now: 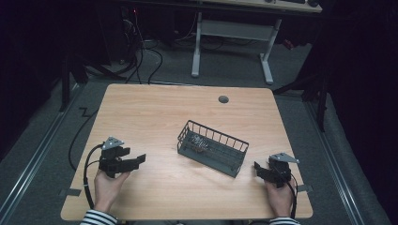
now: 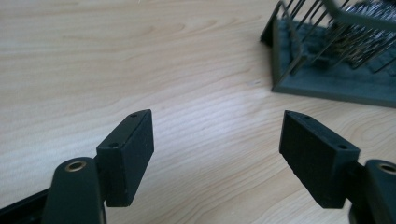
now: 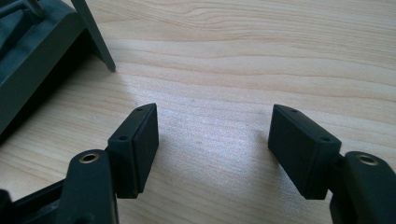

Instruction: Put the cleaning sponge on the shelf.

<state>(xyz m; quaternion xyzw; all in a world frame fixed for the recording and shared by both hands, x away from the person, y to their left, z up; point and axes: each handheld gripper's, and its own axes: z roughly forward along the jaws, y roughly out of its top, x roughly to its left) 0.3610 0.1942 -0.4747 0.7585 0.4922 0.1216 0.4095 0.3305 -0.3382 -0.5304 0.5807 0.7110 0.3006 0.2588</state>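
A dark wire basket [image 1: 213,148] sits near the middle of the wooden table [image 1: 155,112], set at an angle. A bundle of thin metal pieces [image 1: 199,141] lies in its left end. My left gripper [image 1: 136,161] rests at the front left, held by a hand, its jaws wide open over bare wood. In the left gripper view the basket's corner [image 2: 299,70] stands ahead and to the right of the left gripper [image 2: 217,140]. My right gripper [image 1: 259,169] sits at the front right, just right of the basket, also open and empty. The right gripper view shows the right gripper [image 3: 212,135] and the basket's base [image 3: 32,56].
A round cable hole [image 1: 223,99] lies near the table's far edge. Beyond the table stand a white desk frame [image 1: 232,37] and loose cables [image 1: 141,51] on grey carpet. A striped sleeve [image 1: 98,218] enters at the bottom left.
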